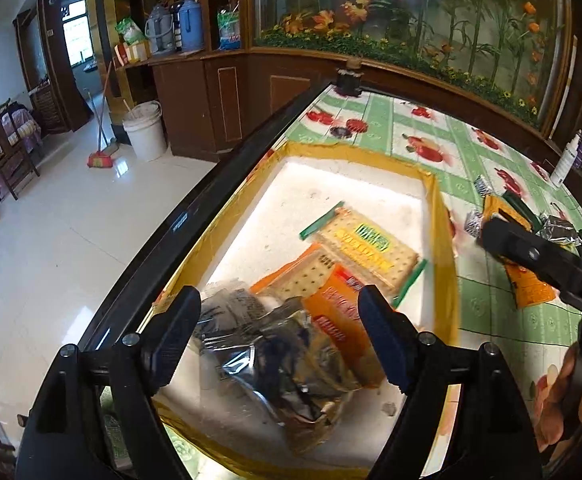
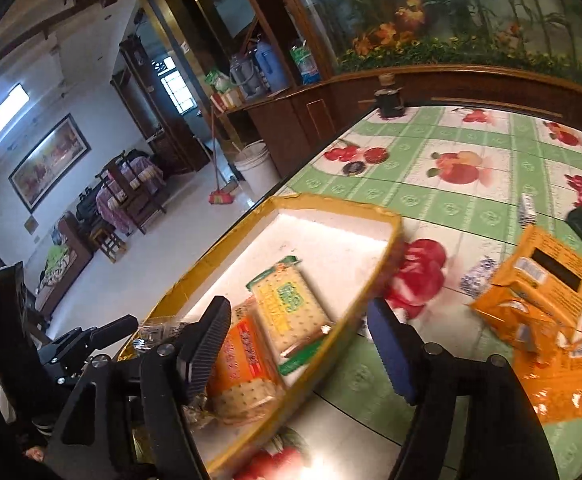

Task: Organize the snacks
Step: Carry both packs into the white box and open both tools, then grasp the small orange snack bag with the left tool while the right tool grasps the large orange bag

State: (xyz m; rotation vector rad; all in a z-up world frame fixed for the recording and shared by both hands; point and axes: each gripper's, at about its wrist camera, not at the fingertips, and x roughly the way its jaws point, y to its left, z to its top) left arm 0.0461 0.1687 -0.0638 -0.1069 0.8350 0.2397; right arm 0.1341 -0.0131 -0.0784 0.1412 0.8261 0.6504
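The bench (image 2: 471, 200), covered in a green fruit-print cloth, carried a white foam tray (image 1: 331, 184) edged in yellow tape. Inside the tray lay a green cracker pack (image 1: 371, 248), an orange cracker pack (image 1: 339, 308) and a silvery snack bag (image 1: 275, 360). Orange snack packets (image 2: 547, 312) lay on the cloth beside the tray. The left tongs (image 1: 279, 336) stood released above the bag; the right tongs (image 2: 299, 344) stood released over the tray's rim.

Tray (image 1: 443, 216): rough white foam, glossy yellow tape rim. Snack packets (image 1: 371, 248): shiny plastic film. Counter (image 2: 471, 200): glossy printed oilcloth.
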